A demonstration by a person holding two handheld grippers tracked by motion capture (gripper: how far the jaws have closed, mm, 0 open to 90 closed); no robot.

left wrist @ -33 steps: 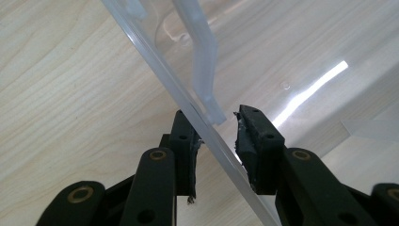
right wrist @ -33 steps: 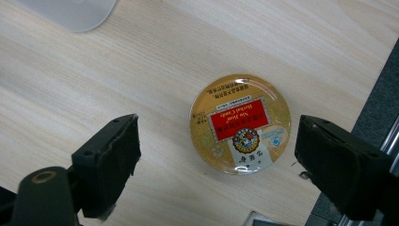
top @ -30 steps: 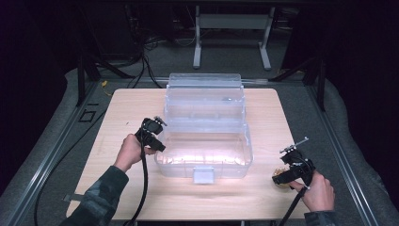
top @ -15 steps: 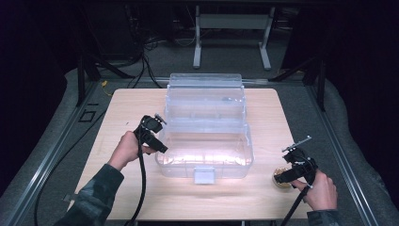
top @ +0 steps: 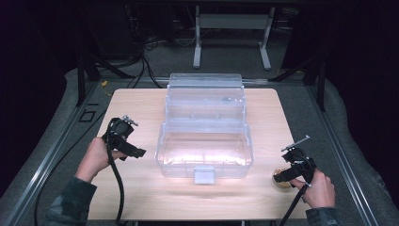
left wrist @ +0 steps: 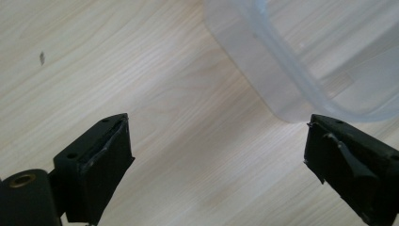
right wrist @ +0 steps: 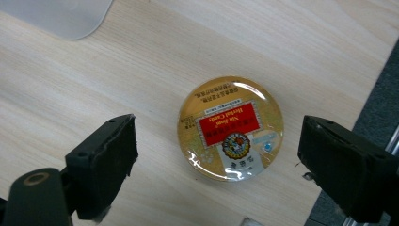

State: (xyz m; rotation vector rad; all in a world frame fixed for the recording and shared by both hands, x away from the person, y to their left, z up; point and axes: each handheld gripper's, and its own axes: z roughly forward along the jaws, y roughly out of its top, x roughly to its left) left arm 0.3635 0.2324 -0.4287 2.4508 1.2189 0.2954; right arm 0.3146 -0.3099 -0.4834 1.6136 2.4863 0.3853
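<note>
Your left claw (top: 133, 151) stands just left of the clear plastic box (top: 204, 146) on the worktop (top: 141, 197), apart from the box wall. Its jaws have just been opening and now stand wide, with nothing between them; in the left gripper view they frame bare wood and a rounded corner of the box (left wrist: 301, 61).

Your right claw (top: 284, 176) is at the near right corner of the worktop, over the round candy tin (top: 282, 181). In the right gripper view the tin (right wrist: 230, 128) lies flat on the wood with its gold lid and red label up, between the two spread jaws; neither pad touches it. The tin sits well right of the box and close to the worktop's right edge.

The box lid stands open on the far side.
</note>
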